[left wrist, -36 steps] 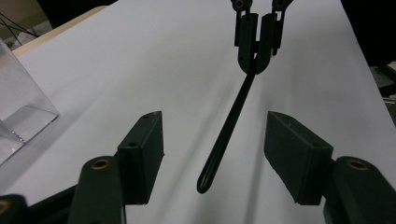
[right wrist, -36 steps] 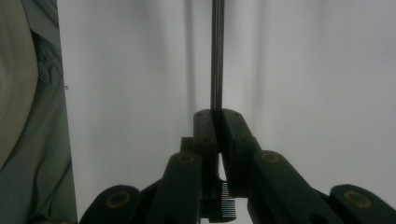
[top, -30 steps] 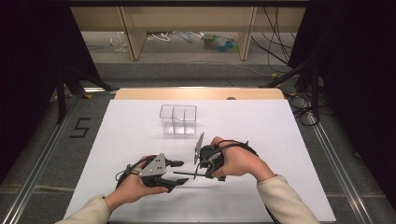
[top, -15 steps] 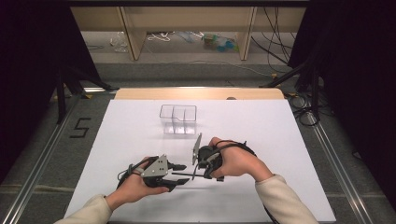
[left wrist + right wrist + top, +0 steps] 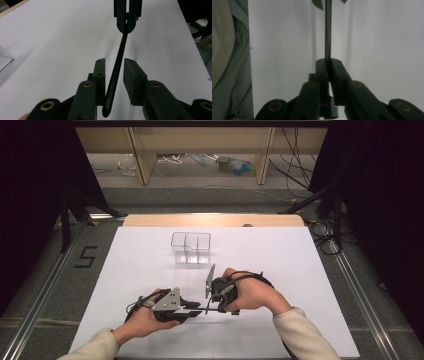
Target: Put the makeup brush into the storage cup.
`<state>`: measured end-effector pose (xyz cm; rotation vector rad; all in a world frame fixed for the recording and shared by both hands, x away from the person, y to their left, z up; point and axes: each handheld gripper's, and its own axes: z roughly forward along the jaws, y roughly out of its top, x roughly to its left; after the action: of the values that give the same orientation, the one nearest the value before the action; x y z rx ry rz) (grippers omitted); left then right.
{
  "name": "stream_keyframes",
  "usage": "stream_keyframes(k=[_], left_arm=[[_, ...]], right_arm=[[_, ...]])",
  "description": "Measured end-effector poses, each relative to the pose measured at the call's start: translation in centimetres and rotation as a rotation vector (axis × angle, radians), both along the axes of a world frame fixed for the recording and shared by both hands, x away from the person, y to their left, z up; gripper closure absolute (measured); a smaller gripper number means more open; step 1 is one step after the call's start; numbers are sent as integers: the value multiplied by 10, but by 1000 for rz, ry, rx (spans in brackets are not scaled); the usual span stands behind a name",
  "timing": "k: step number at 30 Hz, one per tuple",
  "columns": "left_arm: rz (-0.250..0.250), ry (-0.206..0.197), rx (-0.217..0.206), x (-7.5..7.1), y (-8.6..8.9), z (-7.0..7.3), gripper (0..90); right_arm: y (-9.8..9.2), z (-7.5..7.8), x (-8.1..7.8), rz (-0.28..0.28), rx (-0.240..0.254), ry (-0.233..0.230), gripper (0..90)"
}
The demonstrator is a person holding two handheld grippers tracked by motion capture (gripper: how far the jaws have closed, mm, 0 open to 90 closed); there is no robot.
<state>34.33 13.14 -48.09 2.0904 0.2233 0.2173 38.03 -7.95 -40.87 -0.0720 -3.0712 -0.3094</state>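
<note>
Clamping a thin black rod (image 5: 327, 30), right gripper (image 5: 328, 61); left gripper (image 5: 114, 62) jaws closing around it, not yet pressing.

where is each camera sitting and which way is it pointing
High view: above the person's side, looking forward and down on the white table; shows both forearms, left gripper and right gripper.
Left gripper view: rides the left gripper, looking along its jaws, which have just been closing around the thin black rod.
Right gripper view: rides the right gripper, shut on the rod; a sleeve shows at left.
Shared: both gripper views show the rod and table.
</note>
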Motion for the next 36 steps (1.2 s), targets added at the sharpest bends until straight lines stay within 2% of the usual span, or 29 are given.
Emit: stream_keyframes(k=[4,5,6,7,10,13,14,16,18,24,26,28,32,34,36], left_arm=[[-12,-6,19,0,0,0,763],[-14,-3,14,-1,0,0,771],[-16,-4,16,-2,-1,0,777],[-21,-4,21,-2,-1,1,783],[-42,8,36,-3,-1,1,813],[-63,-4,61,-6,-3,2,844],[-62,-8,63,-6,-3,2,846],[-60,-3,58,-7,-3,3,847],[-51,-9,55,-6,-2,4,847],[-21,12,35,-4,2,6,847],[-14,12,35,-3,3,6,847],[-4,12,38,-3,5,7,847],[15,13,27,-2,7,7,847],[24,4,38,-2,9,8,847],[25,5,22,-1,9,8,847]], right_arm=[[0,1,0,9,2,-2,855],[0,2,-2,-13,-24,7,855],[0,2,-3,-17,-26,6,854],[0,1,-1,15,0,-6,853],[0,1,-1,32,-3,-22,845],[-1,2,1,62,-8,-43,830],[-1,3,-1,34,1,-31,829],[-2,4,-1,20,14,-21,822],[-3,5,0,-8,29,-25,761],[-12,12,7,-89,116,-69,553],[-15,13,9,-102,147,-92,509],[-18,14,10,-121,182,-95,455],[-25,14,11,-171,231,-96,368],[-28,14,11,-187,249,-108,363],[-31,16,12,-196,270,-118,343]])
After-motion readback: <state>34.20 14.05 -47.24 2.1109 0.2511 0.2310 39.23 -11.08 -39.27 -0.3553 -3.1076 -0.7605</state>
